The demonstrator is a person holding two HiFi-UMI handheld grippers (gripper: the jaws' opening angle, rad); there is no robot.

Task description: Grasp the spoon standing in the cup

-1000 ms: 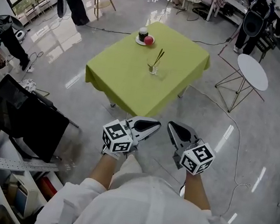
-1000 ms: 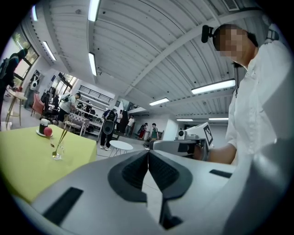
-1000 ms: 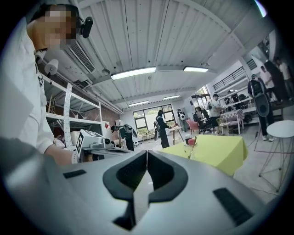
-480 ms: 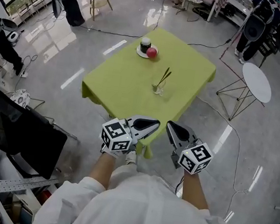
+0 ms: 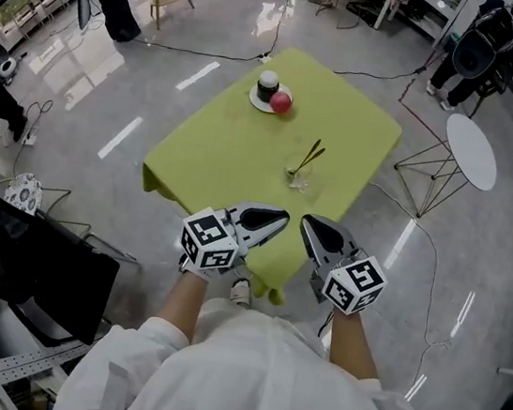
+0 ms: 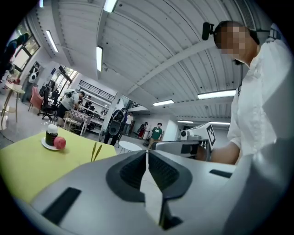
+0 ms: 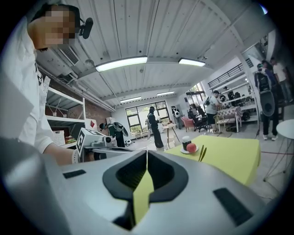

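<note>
Left gripper (image 5: 283, 217) and right gripper (image 5: 307, 223) are being held, fingers together, short of the cup (image 5: 298, 179); a plate (image 5: 255, 101) is being borne beyond it.

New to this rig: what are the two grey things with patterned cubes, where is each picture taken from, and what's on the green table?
There is no robot: a person holds a two-jaw gripper in each hand, the left gripper and the right gripper; the cubes are part of them. One picture comes from a camera on the person's head, looking down. The other two come from cameras riding on the grippers, looking along their jaws. Both pairs of jaws are shut and empty. Ahead, the table carries a cup with a spoon standing in it, and a plate with a red fruit and a dark jar. Nothing is held.
</note>
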